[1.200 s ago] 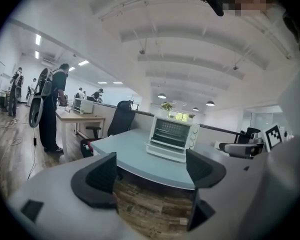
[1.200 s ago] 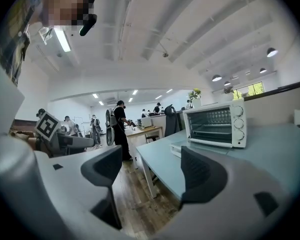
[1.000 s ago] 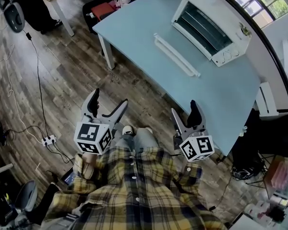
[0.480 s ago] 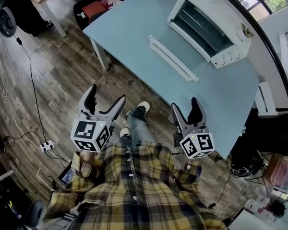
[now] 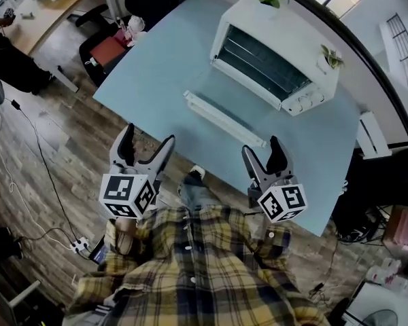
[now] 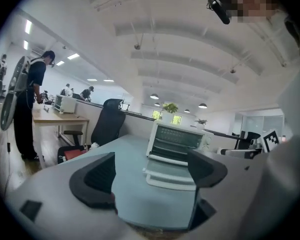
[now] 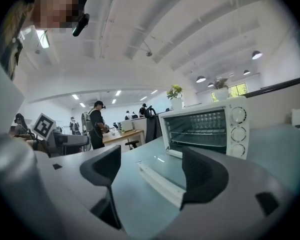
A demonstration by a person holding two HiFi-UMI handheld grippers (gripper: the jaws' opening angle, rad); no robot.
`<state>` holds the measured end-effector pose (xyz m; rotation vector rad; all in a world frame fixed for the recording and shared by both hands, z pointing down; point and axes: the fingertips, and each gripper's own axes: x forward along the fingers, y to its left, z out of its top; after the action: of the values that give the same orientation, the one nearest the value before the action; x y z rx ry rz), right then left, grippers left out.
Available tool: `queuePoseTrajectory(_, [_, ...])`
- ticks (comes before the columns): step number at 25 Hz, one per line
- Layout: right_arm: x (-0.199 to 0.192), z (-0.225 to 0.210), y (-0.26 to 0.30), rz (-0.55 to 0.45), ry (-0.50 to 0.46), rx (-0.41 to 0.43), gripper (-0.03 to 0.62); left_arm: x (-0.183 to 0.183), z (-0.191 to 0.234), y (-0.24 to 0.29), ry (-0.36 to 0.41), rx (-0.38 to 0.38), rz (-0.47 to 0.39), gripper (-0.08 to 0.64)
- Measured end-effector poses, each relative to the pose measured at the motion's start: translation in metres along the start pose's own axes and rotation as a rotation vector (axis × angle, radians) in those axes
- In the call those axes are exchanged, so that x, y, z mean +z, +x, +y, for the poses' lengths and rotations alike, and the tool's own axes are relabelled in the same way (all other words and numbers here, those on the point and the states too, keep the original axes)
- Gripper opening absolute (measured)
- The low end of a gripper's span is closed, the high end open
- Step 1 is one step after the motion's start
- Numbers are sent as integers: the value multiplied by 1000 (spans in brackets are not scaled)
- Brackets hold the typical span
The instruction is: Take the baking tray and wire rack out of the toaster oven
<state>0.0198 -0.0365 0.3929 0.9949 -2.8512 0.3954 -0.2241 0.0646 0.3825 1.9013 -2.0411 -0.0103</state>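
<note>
Blue counter [image 5: 313, 155] is occupied by a toaster oven [image 5: 275, 53], door [image 5: 224, 119] dropped open, wire rack [image 7: 200, 134] seen inside. Left tongs [image 5: 147, 138] and right tongs [image 5: 262, 151] are held released, empty, near the counter's edge.

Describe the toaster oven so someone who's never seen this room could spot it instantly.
Find the pale blue table. Toward its far side sits a white toaster oven, the only appliance on it, its glass door folded down flat and round knobs on its right end.
</note>
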Motion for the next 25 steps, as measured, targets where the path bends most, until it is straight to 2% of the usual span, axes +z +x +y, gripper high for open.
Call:
queuePoseTrajectory(5, [13, -45, 15, -12, 8, -86, 362, 18, -22, 68, 22, -100, 13, 443])
queuePoseTrajectory(10, [16, -77, 26, -10, 19, -146, 362, 18, -41, 117, 27, -176, 51, 437])
queuePoseTrajectory(25, [30, -117, 47, -60, 104, -329, 362, 39, -67, 209, 95, -368, 117, 426])
